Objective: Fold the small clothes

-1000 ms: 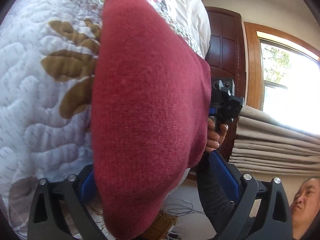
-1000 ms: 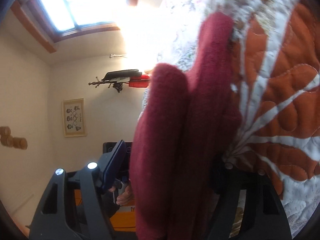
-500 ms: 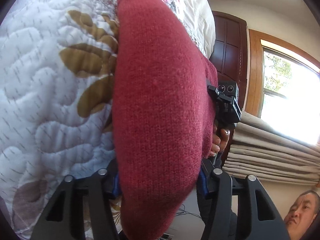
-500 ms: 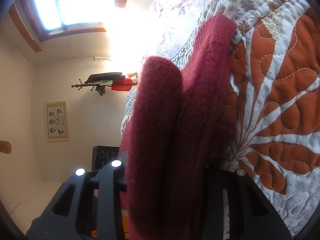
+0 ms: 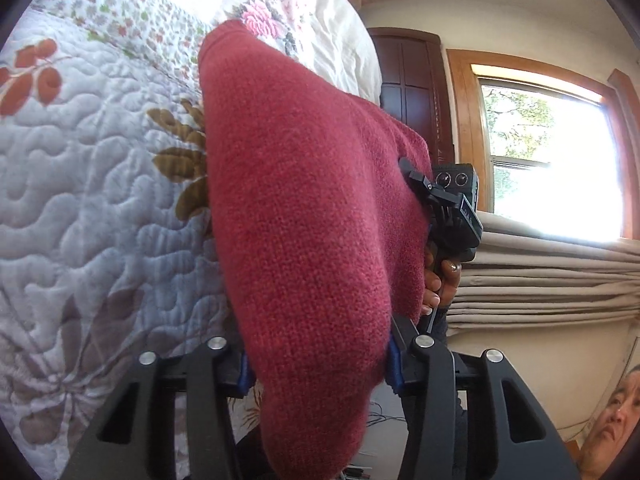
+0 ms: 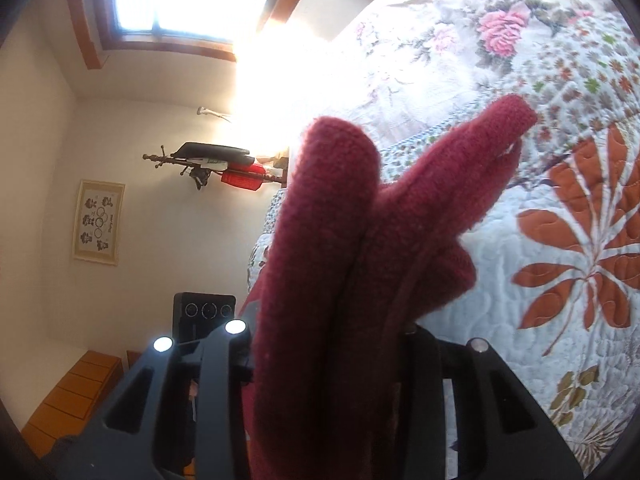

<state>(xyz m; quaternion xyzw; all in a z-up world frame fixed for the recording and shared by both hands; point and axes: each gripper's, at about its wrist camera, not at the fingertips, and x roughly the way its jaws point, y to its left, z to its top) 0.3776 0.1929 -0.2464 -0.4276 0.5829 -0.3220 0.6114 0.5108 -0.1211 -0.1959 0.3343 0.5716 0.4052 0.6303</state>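
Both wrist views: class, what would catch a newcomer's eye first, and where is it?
The dark red knit garment fills the middle of both views, clamped in the left gripper and the right gripper. Behind it spreads the quilted bedspread with orange leaf shapes, and a bright window glares at the left view's right.

The red knitted woollen garment hangs between the left hand-held gripper and the right hand-held gripper, with the white leaf-patterned quilted bed behind it.

red knit garment fills both jaws; open quilt lies beside it.
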